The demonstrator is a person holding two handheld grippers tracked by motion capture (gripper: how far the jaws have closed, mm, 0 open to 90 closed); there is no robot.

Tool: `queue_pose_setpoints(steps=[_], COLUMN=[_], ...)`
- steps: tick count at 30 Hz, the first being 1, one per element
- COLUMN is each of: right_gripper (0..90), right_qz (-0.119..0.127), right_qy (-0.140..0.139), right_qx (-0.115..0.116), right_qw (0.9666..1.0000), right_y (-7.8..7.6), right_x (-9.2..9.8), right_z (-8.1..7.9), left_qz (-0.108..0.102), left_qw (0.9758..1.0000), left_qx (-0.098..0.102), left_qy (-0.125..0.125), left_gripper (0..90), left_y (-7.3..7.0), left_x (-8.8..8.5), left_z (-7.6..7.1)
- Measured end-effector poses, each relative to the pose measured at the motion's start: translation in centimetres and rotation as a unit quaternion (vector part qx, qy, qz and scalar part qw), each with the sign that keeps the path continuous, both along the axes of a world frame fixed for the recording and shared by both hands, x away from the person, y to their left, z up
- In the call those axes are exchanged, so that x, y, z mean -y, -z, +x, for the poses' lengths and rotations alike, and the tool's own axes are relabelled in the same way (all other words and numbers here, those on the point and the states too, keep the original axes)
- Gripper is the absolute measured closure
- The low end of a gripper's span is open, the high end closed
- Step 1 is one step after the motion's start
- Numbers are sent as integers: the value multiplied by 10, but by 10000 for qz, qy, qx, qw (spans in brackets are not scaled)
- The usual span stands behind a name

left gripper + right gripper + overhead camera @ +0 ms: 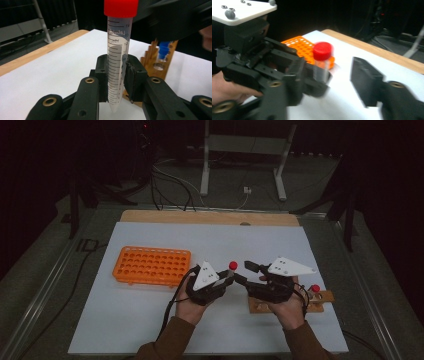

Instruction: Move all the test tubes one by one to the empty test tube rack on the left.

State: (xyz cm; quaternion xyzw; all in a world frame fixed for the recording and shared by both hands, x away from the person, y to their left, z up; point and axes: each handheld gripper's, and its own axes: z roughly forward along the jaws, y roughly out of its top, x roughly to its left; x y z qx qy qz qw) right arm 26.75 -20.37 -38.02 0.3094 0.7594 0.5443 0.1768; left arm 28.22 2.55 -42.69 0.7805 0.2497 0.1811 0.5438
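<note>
1. The white sheet (150,330) has bare room in front of and behind both hands; its wooden far edge (210,217) lies well beyond them.
2. The orange rack (151,265) sits left of the left gripper (227,279), its holes showing nothing inside. The wooden stand (320,301) by the right hand carries a red-capped tube (315,288).
3. The left gripper clamps the red-capped graduated tube (117,62) upright, tip just above the sheet. The right gripper (332,80) stands apart, jaws around that tube, not pressing.
4. The left gripper view adds a blue-capped tube (163,51) in the stand.
</note>
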Motion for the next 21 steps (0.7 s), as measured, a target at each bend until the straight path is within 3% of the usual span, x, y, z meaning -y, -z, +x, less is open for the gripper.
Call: queue_pose_setpoints(steps=[4, 7, 9, 16, 21], right_gripper=[180, 138, 57, 0, 0], right_qz=[-56, -50, -73, -6, 119], right_qy=[396, 500, 696, 1158, 1335], right_qx=[58, 25, 27, 19, 13], right_qw=[9992, 9987, 9975, 9933, 9910], right_y=[2, 4, 7, 13, 16], right_x=[17, 26, 39, 72, 86], right_z=[3, 3, 3, -1, -3], left_qz=[-5, 4, 31, -98, -214], left_qw=[9999, 9995, 9990, 9951, 9910], left_qx=[32, 59, 67, 62, 10], left_qy=[-163, -316, -434, -987, -1322], left_gripper=[752, 752, 752, 752, 752], left_y=[-1, 0, 0, 4, 12], left_x=[-12, -23, -35, -80, -101], left_z=[3, 4, 5, 5, 10])
